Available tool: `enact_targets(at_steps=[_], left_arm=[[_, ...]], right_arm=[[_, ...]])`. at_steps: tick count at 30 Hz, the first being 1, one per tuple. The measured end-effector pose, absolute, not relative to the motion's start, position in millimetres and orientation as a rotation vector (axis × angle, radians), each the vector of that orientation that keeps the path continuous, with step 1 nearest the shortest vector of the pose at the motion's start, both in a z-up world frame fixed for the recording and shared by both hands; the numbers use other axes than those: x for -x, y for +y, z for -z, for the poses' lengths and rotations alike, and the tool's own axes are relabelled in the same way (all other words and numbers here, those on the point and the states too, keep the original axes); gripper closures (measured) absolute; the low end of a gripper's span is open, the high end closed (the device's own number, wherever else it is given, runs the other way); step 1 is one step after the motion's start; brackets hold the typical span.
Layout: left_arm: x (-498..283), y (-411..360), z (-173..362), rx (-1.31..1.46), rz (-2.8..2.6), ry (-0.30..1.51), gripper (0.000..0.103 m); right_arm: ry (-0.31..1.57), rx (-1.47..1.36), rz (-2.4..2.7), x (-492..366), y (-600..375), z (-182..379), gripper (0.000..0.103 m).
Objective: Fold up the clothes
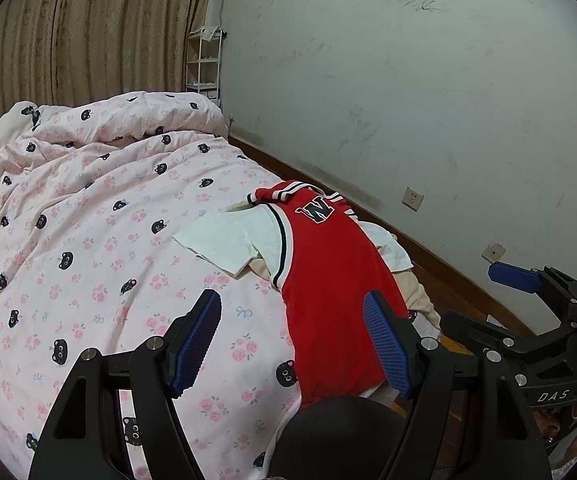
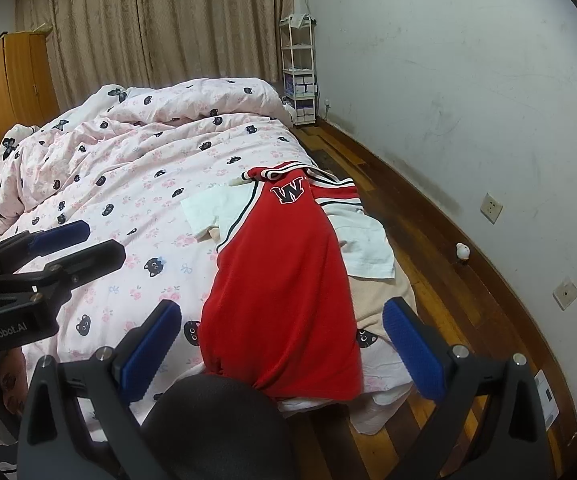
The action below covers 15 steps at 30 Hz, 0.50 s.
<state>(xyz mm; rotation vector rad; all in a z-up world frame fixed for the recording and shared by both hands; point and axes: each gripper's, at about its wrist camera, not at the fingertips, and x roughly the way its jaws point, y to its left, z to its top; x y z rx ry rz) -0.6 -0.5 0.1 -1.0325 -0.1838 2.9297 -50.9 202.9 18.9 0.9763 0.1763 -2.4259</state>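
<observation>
A red jersey (image 1: pixel 328 280) with white sleeves and a "W" patch lies spread along the bed's right edge, also in the right wrist view (image 2: pixel 288 280). A beige garment (image 2: pixel 380 292) lies partly under it. My left gripper (image 1: pixel 292 344) is open and empty, hovering over the jersey's lower hem. My right gripper (image 2: pixel 284 344) is open and empty, its fingers astride the jersey's hem from above. The left gripper also shows in the right wrist view (image 2: pixel 68 248), and the right gripper shows in the left wrist view (image 1: pixel 484 296).
The bed wears a pink quilt (image 1: pixel 88 240) with black cat faces, bunched at the far end. A white wall (image 1: pixel 408 100) and wooden floor (image 2: pixel 428 280) run along the bed's right. A white shelf rack (image 2: pixel 298 68) and wooden wardrobe (image 2: pixel 12 84) stand at the back.
</observation>
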Motion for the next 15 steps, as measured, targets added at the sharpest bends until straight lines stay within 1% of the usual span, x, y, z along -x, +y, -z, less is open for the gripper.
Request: enact_targets(at_steps=[6,15], left_arm=[[4.2,-3.3,-0.4,1.034,-2.918,-0.217,0.034],[2.9,-5.4,2.4,1.033,-2.920,-0.213,0.034]], right_arm=[[0.187,-0.976,2.425,50.5,201.1,-18.9,0.001],[0.204,-0.977,2.423,50.4,198.7,-19.2,0.001]])
